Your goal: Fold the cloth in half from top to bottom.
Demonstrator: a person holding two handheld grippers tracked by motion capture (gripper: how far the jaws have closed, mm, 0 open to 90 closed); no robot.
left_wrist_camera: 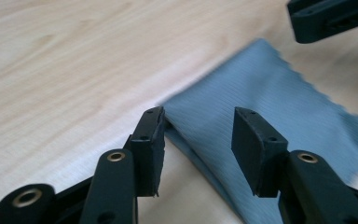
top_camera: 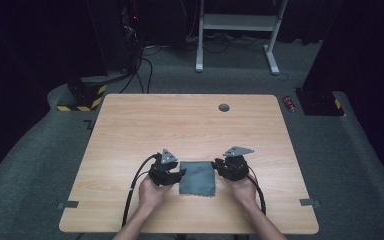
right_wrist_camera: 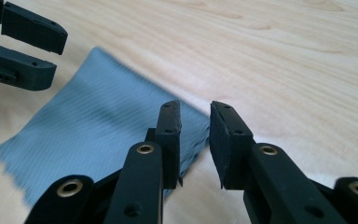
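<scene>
Grey cloth, unlabelled, plain wooden table

Both grippers are matte black throughout. The left gripper ends in two flat, rectangular pads, each with small dark screw holes along its edge, mounted on rounded linkage arms. Just behind the pads, brass-coloured rivets sit in the arm joints. The right gripper has the same build: blocky pads, brass rivets behind them, further holes in the arms. From above, each gripper carries a grey three-cornered plate with small holes, and a black cable loops back from each body. The forearms are bare; no sleeves are in view.
</scene>
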